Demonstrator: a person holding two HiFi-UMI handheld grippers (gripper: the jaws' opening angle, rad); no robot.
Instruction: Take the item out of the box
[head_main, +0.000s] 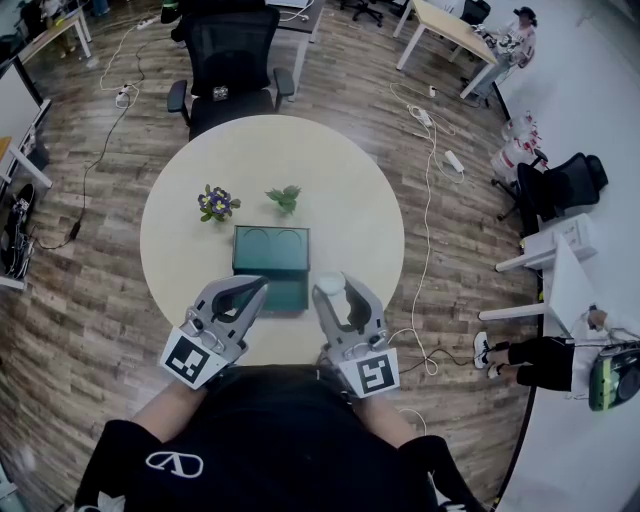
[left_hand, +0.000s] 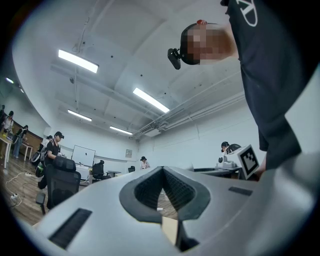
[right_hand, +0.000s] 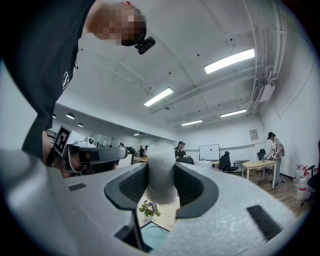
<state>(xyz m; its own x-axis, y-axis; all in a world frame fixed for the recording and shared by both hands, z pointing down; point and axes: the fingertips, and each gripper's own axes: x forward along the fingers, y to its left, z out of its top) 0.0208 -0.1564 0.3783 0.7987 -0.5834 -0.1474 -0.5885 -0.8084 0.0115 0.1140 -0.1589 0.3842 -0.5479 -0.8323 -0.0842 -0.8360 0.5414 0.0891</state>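
Observation:
A dark green box lies open in the middle of the round table, and two round hollows show in its far half. My right gripper hovers by the box's near right corner, shut on a white rounded item. In the right gripper view the white item stands upright between the dark pads, above the box. My left gripper hangs over the box's near left corner. In the left gripper view its jaws meet at the tips with nothing between them.
A small plant with purple flowers and a small green plant stand on the table behind the box. A black office chair sits at the table's far side. Cables run over the wooden floor to the right.

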